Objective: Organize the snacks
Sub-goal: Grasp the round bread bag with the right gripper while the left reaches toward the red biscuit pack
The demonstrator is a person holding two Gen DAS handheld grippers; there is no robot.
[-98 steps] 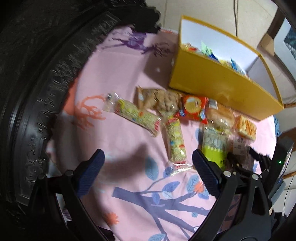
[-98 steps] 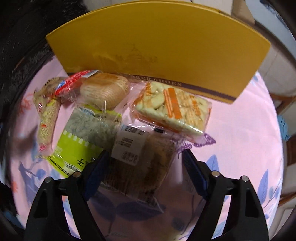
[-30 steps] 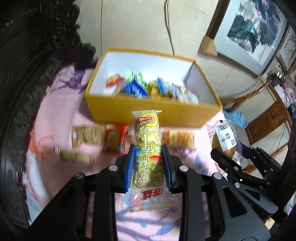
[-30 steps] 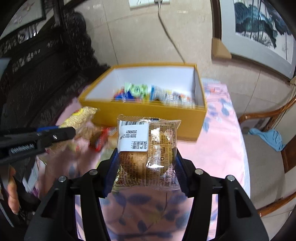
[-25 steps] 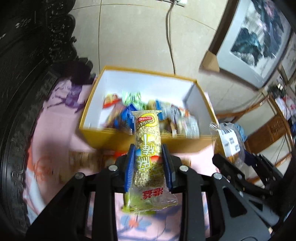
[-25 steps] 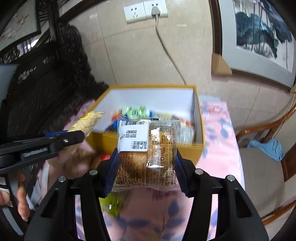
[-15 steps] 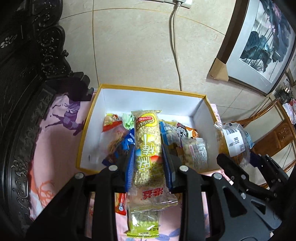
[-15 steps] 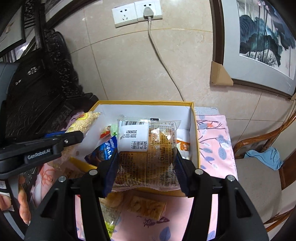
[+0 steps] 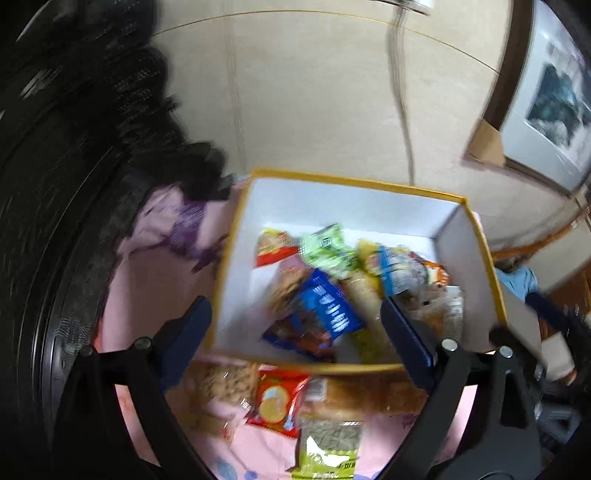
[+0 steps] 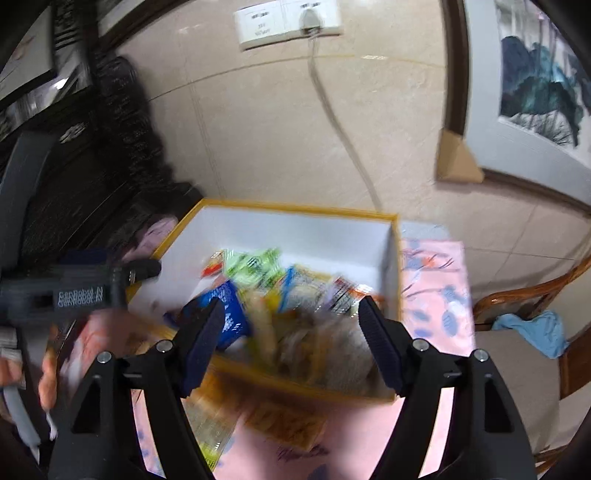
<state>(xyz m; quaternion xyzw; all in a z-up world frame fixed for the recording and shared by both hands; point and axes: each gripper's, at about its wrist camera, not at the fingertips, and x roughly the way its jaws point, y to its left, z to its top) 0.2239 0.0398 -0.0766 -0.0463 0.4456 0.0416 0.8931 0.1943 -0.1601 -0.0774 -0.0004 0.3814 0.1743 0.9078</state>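
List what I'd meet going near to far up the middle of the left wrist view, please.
Green-and-white snack packet → red packet with a round biscuit picture → yellow cardboard box's near wall → blue wrapped snack → light green packet → box's white far wall → beige tiled wall.

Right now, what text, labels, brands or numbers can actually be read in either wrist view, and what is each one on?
"GenRobot.AI": on the side of the left claw's body, in the right wrist view; motion blur doubles it, so the last letters are uncertain.
White lettering on the blue packet in the yellow box: too blurred to read.
Marks on the wall socket: too small to read.
Print on the other snack wrappers: blurred, unreadable.
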